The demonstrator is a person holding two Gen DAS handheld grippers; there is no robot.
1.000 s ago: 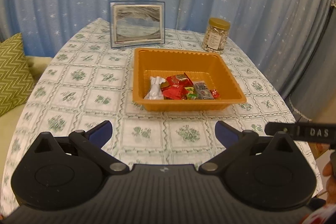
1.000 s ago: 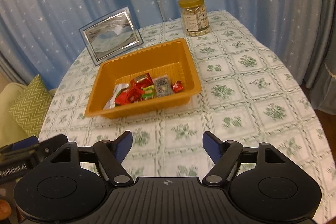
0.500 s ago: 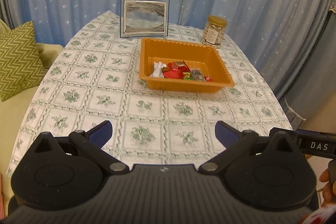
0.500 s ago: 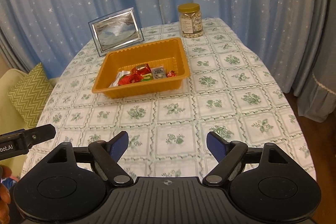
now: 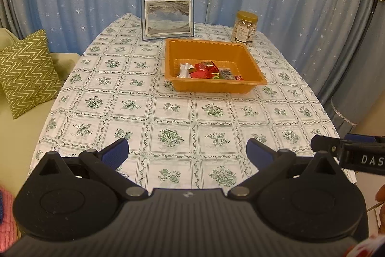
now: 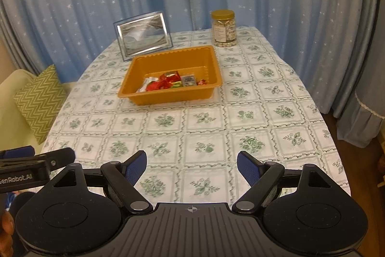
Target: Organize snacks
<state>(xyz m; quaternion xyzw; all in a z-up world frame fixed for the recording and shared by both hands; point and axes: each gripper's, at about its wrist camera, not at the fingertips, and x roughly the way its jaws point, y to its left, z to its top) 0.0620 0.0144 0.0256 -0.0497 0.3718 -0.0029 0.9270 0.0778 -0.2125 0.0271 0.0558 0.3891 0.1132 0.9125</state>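
An orange plastic tray [image 5: 216,87] [image 6: 168,96] sits on the far half of the table. Several wrapped snacks [image 5: 207,70] [image 6: 168,83], red, white, green and grey, lie along its near wall. My left gripper [image 5: 186,148] hovers open over the near edge of the table, well back from the tray, with nothing between its blue pads. My right gripper [image 6: 191,160] is open and empty too, just as far back. Each view catches the side of the other gripper at its edge.
A jar [image 5: 244,29] [image 6: 223,28] with a gold lid and a standing picture frame [image 5: 167,18] [image 6: 143,35] are behind the tray. The floral tablecloth [image 5: 168,110] covers an oval table. A green zigzag cushion [image 5: 26,71] lies on a sofa to the left. Blue starred curtains hang behind.
Both grippers have drawn back from the tray and risen a little, so the tray looks smaller and farther. The right gripper's fingers have spread slightly wider. Nothing in the tray moved.
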